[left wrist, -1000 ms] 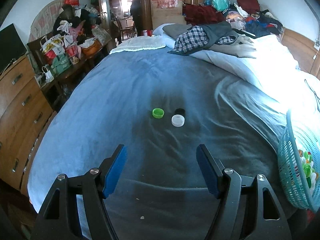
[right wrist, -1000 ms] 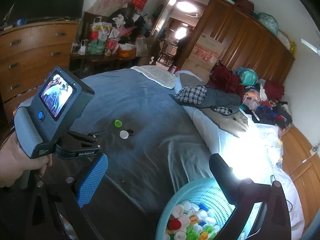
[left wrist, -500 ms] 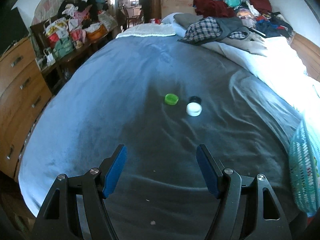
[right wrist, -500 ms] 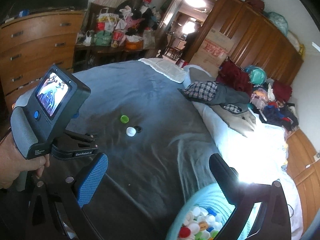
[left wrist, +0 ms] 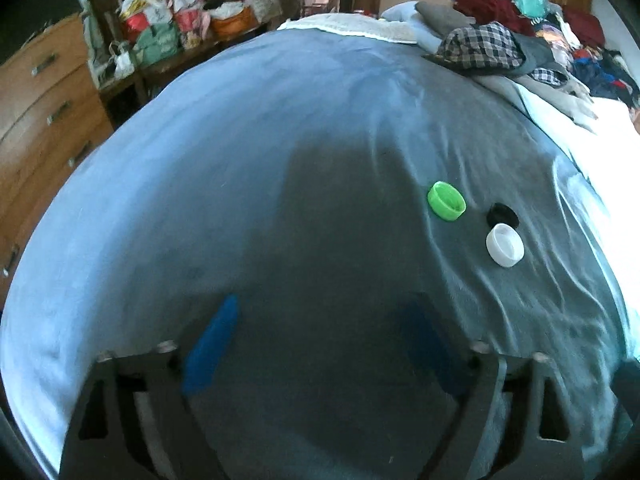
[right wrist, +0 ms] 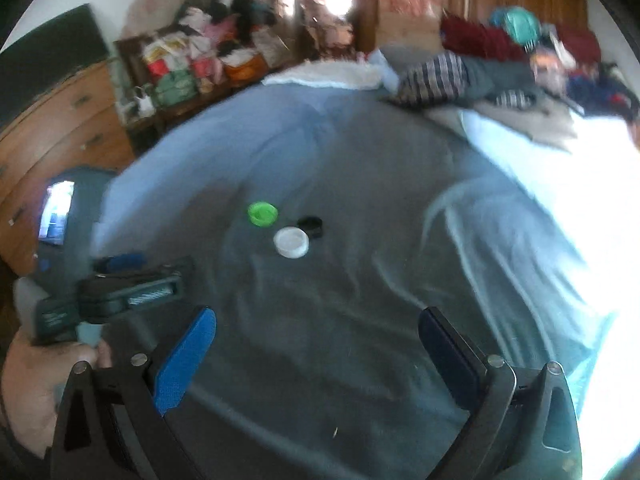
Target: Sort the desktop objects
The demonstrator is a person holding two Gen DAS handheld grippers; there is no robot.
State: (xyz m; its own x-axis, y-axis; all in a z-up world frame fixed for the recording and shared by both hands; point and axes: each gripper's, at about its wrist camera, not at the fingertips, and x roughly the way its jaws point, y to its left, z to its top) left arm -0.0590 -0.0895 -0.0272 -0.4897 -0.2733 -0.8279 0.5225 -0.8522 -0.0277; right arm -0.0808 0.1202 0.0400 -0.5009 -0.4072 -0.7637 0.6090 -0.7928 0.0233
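Three bottle caps – one green cap [left wrist: 446,201], one black cap [left wrist: 502,215], one white cap [left wrist: 505,245]

A home bedroom: a bed [left wrist: 248,128] under a blue blanket, heaped clothes [left wrist: 500,40], a wooden dresser [left wrist: 40,92].

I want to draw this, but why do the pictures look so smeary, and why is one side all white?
Left wrist view: motion blur smears the left gripper fingers, while the green cap stays fairly sharp. Right wrist view: everything is blurrier, and window glare washes the white sheet out. Both views: the fisheye lens bends the blanket into a dome.
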